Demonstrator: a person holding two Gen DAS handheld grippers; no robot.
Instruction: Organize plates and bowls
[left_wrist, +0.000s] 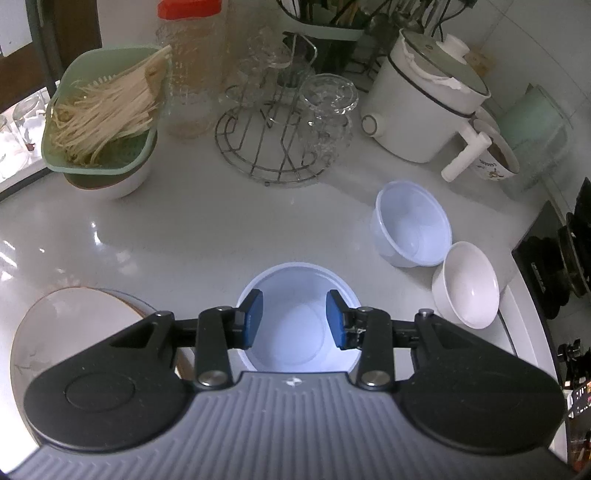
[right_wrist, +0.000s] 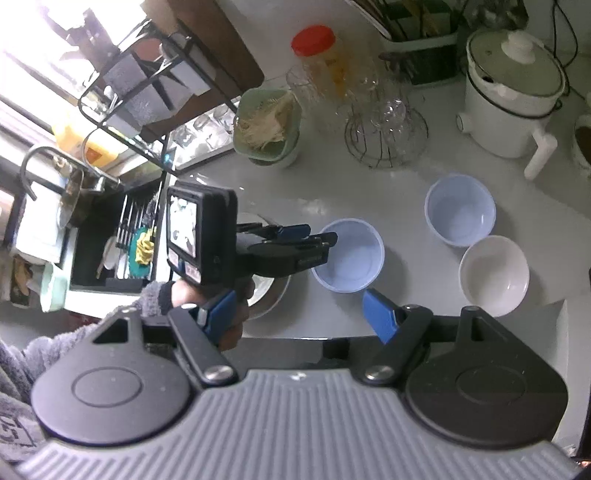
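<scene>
Bowls sit on the bench (left_wrist: 184, 236): a blue bowl (left_wrist: 295, 317) under the left gripper (left_wrist: 295, 319), whose jaws gape wide around nothing. The right gripper (right_wrist: 299, 317) hangs by the bench edge, jaws wide; a second blue bowl (right_wrist: 460, 214) and white bowl (right_wrist: 493, 275) touch, apart from the first.

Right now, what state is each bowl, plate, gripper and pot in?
left gripper: open, over the near blue bowl
right gripper: open, holding nothing
near blue bowl: upright, empty
far blue bowl: upright, empty
white bowl: upright, empty
plate: flat on the counter
white pot: lid on
</scene>
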